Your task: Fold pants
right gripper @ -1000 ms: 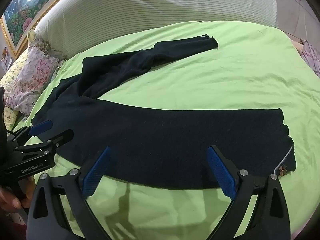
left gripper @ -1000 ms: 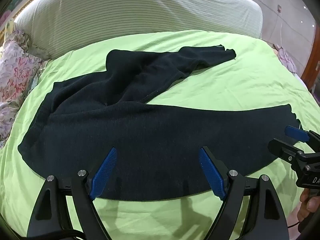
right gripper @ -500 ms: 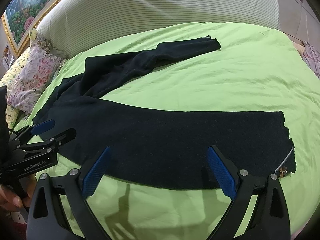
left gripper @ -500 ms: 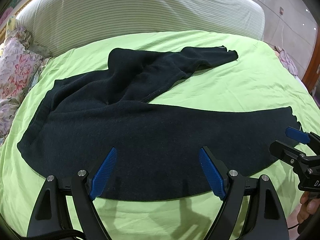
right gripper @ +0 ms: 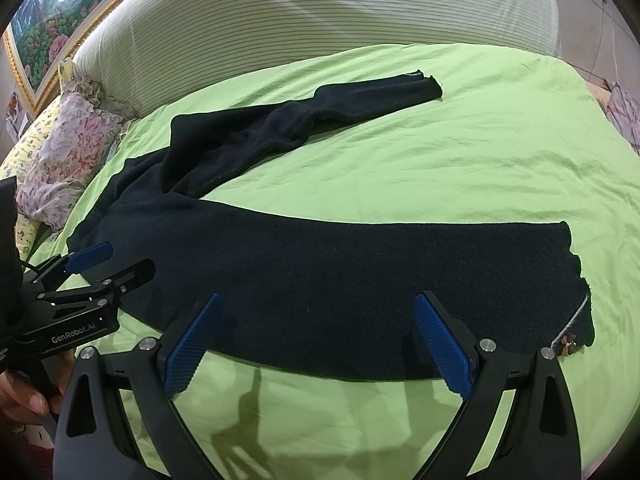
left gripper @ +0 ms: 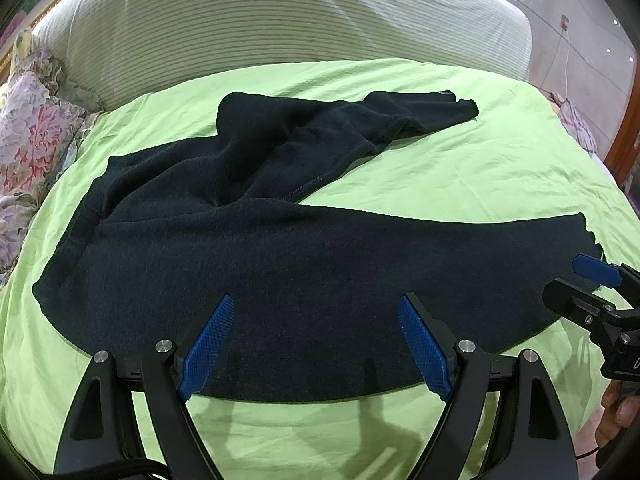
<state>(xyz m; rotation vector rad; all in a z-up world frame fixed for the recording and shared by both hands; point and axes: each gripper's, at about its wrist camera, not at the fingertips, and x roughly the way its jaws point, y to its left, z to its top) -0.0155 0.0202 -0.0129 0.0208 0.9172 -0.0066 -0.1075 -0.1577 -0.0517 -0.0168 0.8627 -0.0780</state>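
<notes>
From the left wrist camera, the dark pants (left gripper: 280,264) lie spread out on a bed with a bright green sheet (left gripper: 460,160). The pants look soft and fuzzy, like fleece. One leg runs flat and wide across the front, and the other leg bends away toward the back, a bit bunched and wrinkled, with a thin seam along its edge. The sheet is smooth with small creases. Behind it sits a big puffy headboard (left gripper: 280,28) with thin stripes, and a flowery pillow (left gripper: 28,136) is on the left. The left gripper (left gripper: 316,344) has black arms and blue bumpy pads. Its jaws are wide apart and hold nothing, and they hang just over the near edge of the front leg. At the right edge the right gripper (left gripper: 580,284) shows, close to the ragged end of that leg; from here I cannot tell how far its jaws are spread. From the right wrist camera, the same pants (right gripper: 340,280) fill the front, with the flat leg ending in a rough cut edge on the right, where a small tag on a pale string (right gripper: 566,340) hangs. The right gripper (right gripper: 320,348) has its blue pads far apart with nothing between them, over the near edge of the leg. The left gripper (right gripper: 108,264) shows at the left by the waist end, its two fingers apart and empty. A picture in a gold frame (right gripper: 44,28) hangs in the top left corner.
</notes>
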